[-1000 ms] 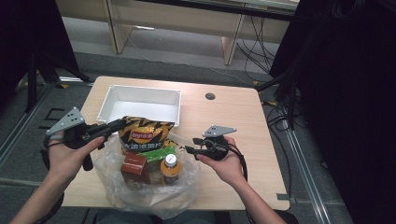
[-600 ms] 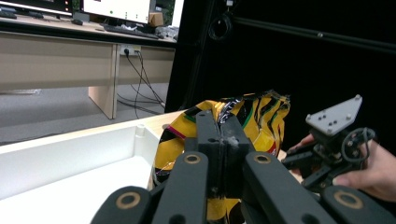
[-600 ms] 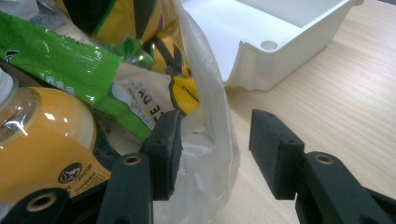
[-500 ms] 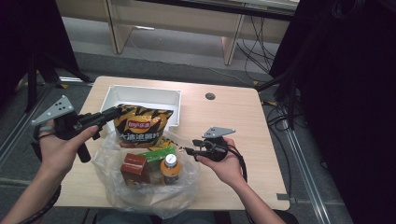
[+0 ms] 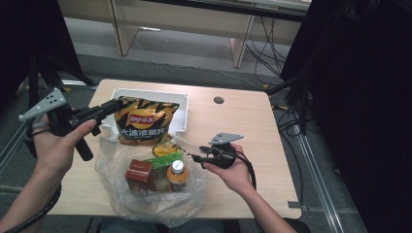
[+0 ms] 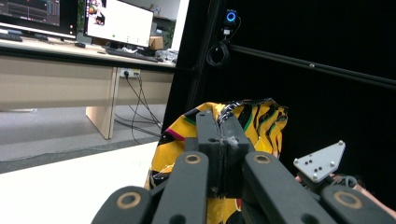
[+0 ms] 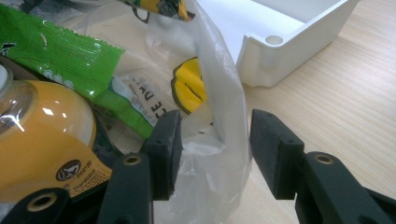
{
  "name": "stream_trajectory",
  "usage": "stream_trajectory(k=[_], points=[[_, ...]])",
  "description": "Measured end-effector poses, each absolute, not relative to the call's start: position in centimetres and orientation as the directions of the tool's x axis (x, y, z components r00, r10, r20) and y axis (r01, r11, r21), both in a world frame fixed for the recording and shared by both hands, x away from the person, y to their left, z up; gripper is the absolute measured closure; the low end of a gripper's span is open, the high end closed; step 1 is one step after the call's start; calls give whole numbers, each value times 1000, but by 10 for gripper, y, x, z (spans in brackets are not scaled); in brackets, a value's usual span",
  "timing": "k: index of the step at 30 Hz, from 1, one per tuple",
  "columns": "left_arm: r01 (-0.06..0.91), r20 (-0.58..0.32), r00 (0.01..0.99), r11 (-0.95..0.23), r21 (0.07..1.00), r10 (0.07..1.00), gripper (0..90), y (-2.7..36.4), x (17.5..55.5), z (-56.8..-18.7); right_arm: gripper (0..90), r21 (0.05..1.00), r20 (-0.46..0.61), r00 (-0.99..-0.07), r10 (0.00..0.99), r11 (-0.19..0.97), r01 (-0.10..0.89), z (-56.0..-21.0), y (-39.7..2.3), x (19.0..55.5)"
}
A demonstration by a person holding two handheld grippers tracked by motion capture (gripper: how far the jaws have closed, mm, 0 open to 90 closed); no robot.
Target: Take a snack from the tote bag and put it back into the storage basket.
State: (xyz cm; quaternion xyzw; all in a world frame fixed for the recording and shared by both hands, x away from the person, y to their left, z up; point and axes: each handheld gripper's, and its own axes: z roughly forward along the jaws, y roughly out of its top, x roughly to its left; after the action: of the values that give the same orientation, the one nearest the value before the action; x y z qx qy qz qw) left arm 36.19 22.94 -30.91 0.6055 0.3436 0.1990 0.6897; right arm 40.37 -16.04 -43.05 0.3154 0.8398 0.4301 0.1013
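Note:
My left gripper is shut on the top edge of a yellow and black chip bag and holds it up in front of the white tray. In the left gripper view the jaws are closed tight, with the chip bag hanging behind them. A clear plastic bag lies on the table below. It holds an orange bottle, a green packet and a red-brown box. My right gripper is at the bag's right rim. Its jaws stand apart with the bag's thin film hanging loose between them.
The white tray is empty and lies just beyond the bag on the wooden table. The table has a round cable hole at the back. The floor drops away on all sides of the table.
My left gripper has lifted the chip bag up out of the plastic bag and toward the tray. The right gripper has stayed still at the bag's rim.

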Motion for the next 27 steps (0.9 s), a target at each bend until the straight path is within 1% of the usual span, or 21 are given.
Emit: stream_trajectory(k=[14,15,27], points=[[108,-211,683,189,976,699,892,231,373,-291,546,786,104,-779,618,429,445,-431,-161,404],[105,-210,682,191,976,700,893,231,374,-290,546,791,82,-785,614,440,426,-430,-162,405],[92,-200,679,189,978,707,892,234,393,-286,545,791,102,-778,620,424,442,-429,-162,403]])
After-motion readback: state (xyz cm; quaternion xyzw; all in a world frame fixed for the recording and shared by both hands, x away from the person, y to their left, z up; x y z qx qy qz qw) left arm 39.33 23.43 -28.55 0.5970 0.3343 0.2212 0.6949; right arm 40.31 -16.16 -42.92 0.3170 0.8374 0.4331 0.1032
